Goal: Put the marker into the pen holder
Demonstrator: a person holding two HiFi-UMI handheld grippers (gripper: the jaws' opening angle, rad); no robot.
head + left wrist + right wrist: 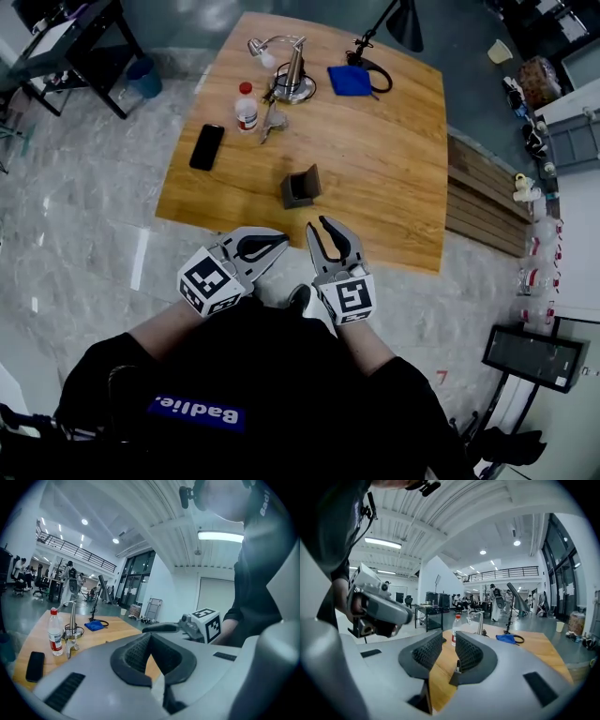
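A dark square pen holder (301, 187) stands near the front edge of the wooden table (394, 178). In the right gripper view the pen holder (453, 678) shows between the jaws, with a thin dark marker (458, 664) standing up in it. My right gripper (317, 225) hangs just short of the table edge, pointing at the holder; it is open by a narrow gap and holds nothing. To its left my left gripper (283, 240) is shut, tips touching, with nothing in it. In its own view the left gripper (150, 637) points across at the right gripper.
On the table's far half are a black phone (206, 146), a small red-capped bottle (246, 107), a metal lamp base (292, 86), a blue cloth (349, 80) and a black lamp (403, 23). A wooden bench (483, 197) stands to the right.
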